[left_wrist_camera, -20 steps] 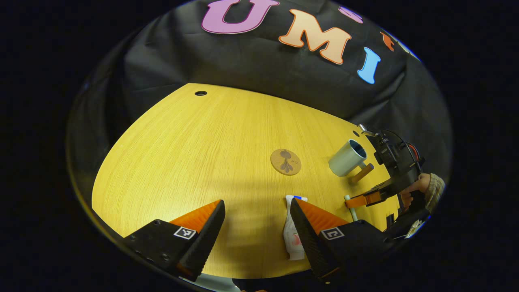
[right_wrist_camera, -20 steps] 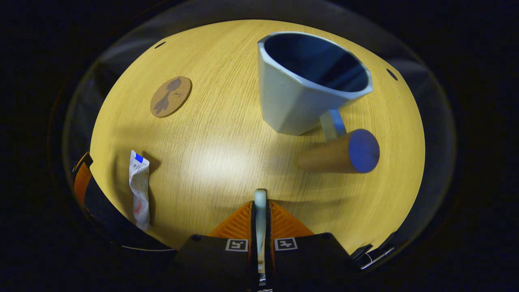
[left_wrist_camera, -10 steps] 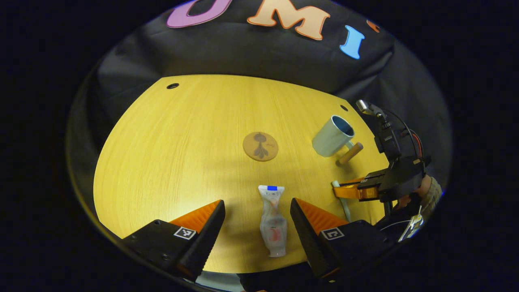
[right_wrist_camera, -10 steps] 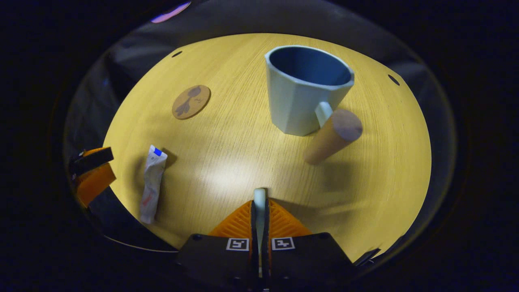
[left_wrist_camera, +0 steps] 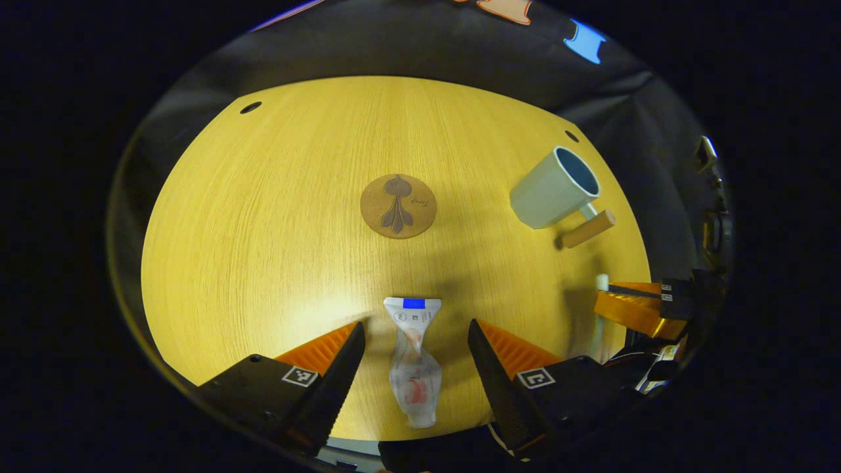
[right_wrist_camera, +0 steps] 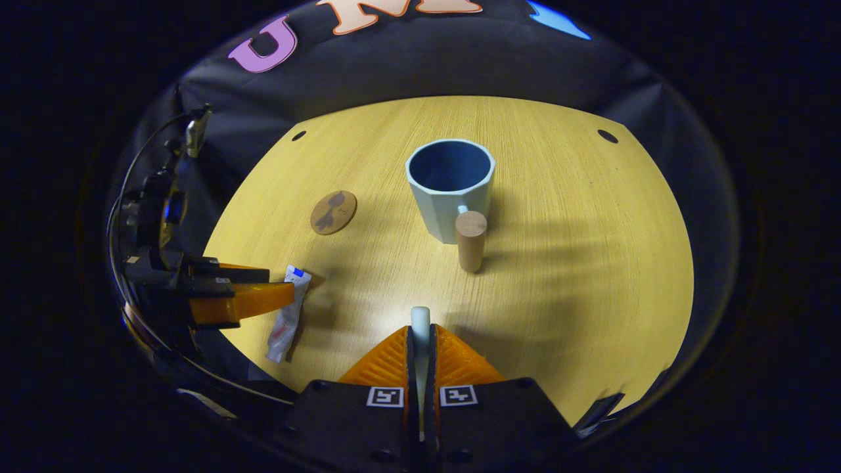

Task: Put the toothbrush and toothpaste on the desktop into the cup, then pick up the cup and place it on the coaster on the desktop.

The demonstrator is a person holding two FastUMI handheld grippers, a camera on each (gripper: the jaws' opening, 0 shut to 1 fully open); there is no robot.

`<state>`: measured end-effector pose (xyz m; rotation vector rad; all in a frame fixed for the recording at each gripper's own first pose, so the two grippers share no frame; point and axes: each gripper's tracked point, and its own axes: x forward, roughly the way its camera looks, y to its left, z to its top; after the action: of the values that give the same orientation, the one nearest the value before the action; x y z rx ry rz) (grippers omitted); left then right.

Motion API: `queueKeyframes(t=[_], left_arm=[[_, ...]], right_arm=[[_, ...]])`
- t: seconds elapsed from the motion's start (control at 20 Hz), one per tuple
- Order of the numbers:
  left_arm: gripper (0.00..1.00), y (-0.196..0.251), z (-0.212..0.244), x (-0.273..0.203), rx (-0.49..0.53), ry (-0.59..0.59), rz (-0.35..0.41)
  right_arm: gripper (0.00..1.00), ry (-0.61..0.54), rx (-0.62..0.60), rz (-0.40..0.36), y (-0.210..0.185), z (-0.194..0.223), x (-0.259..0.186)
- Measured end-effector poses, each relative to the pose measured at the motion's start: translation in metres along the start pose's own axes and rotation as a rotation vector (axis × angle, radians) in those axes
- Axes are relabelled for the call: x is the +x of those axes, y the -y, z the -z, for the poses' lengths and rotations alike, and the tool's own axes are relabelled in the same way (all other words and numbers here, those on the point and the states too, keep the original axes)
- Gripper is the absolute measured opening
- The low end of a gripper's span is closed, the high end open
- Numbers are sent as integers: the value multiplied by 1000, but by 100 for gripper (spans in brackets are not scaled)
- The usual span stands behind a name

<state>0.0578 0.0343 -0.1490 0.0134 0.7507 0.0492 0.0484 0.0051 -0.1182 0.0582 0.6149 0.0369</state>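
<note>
A white toothpaste tube (left_wrist_camera: 414, 358) lies on the wooden desktop (left_wrist_camera: 263, 223), between the fingers of my open left gripper (left_wrist_camera: 414, 348), which straddles it without touching. My right gripper (right_wrist_camera: 420, 335) is shut on the pale toothbrush (right_wrist_camera: 420, 328), whose end sticks out past the fingertips. The light blue cup (right_wrist_camera: 450, 187) with a wooden handle (right_wrist_camera: 471, 240) stands upright ahead of it, its mouth empty. A round cork coaster (left_wrist_camera: 397, 205) lies at mid-desk, left of the cup (left_wrist_camera: 555, 188). The right gripper (left_wrist_camera: 631, 305) also shows at the right edge of the left gripper view.
Small dark holes (left_wrist_camera: 250, 107) sit near the desk's far corners. The black cloth wall rises behind the desk. The desk's near edge runs just below the toothpaste. The left gripper (right_wrist_camera: 243, 292) and its camera rig stand at the left of the right gripper view.
My left gripper has shifted so the toothpaste now lies between its fingers, and it has tipped downward. My right gripper has drawn back and risen with the toothbrush; the cup looks smaller and farther.
</note>
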Motion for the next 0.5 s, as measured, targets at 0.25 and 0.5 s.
queueKeyframes(t=[0.25, 0.5], left_arm=[[81, 5, 10, 17, 1, -89, -30], [58, 4, 17, 22, 27, -136, -75]], right_arm=[[6, 42, 37, -4, 17, -10, -15], [6, 55, 45, 1, 36, -13, -19]])
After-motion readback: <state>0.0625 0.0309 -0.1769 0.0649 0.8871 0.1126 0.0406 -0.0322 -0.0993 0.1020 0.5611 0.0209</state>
